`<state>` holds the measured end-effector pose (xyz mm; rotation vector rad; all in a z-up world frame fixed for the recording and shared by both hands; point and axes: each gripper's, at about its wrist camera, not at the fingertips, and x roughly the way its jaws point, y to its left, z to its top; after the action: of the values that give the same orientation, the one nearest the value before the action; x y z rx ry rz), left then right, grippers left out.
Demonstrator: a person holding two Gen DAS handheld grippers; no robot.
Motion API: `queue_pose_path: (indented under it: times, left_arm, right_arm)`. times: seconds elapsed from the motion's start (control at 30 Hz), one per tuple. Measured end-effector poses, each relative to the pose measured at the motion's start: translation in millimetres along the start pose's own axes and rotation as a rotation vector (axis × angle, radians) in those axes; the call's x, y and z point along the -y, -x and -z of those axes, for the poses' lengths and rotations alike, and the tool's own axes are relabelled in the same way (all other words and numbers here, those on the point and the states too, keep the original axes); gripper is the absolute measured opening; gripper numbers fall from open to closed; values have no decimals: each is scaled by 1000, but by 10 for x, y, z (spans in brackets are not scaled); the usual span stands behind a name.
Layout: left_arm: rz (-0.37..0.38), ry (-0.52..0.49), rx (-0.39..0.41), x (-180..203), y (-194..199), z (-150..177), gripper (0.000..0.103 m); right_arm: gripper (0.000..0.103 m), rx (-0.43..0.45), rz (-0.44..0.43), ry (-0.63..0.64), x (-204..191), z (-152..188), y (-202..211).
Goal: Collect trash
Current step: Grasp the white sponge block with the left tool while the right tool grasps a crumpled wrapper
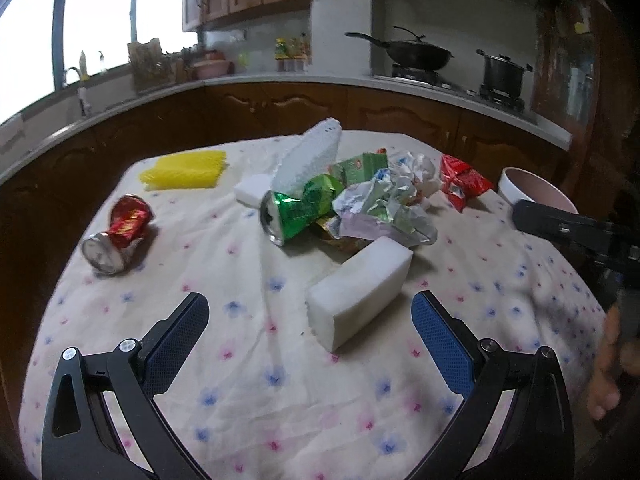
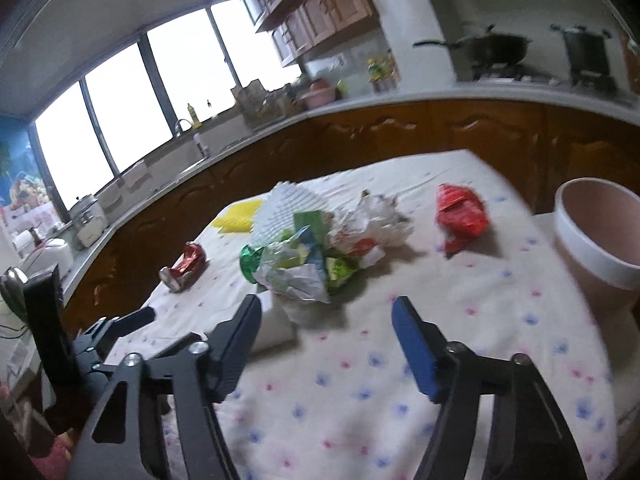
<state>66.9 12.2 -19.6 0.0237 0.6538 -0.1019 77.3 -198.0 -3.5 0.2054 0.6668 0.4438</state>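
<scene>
Claws are both hanging open and empty: left claw (image 1: 310, 334) lining up on foam block (image 1: 358, 290), right claw (image 2: 326, 340) nearing wrapper pile (image 2: 316, 252); keep pads low, squeeze square.

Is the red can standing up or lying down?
Lying down. The red can rests on its side on the tablecloth, crushed, its silver end facing the camera.
</scene>
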Motion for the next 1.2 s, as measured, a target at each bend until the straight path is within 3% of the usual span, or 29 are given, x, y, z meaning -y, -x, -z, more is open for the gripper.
queue_pose_path:
  times: [0.2,0.33,0.43,0.5,0.53,0.57,0.6,0.63,0.77,1.2]
  left_arm:
    - [61,-17,-63,-18,-217,-63,103]
    - [88,-38,-75,2,-296,-91,100]
    - [121,-46,-92,24,-353,-93,90]
    - [137,-49,-103,28,-394,-91,76]
    - [146,-48,-112,30,-416,-85,70]
    - [156,-48,-123,33,-440,-80,54]
    - [165,-46,-135,31,-465,-75,46]
    - [171,-40,-139,23,-475,-73,46]
    - [194,-6,-120,-38,-409,-81,38]
    - [204,19,-7,66,41,-286,35]
  right_arm:
    - [62,-75,-58,6,-18,-105,-363]
    - [55,-116,-78,-3,18,-164,-584]
    - [50,-147,-110,-22,51,-193,-726]
    - [45,-168,-127,-26,67,-197,-815]
    - [40,-177,-129,-27,65,-196,-852]
    - [28,-189,-136,-35,77,-191,-887]
    - [20,-201,-144,-43,86,-185,-916]
    - [13,-206,-146,-43,75,-182,-943]
    - [5,-186,-157,-22,51,-176,-851]
    - [2,-58,-172,-39,104,-208,-176]
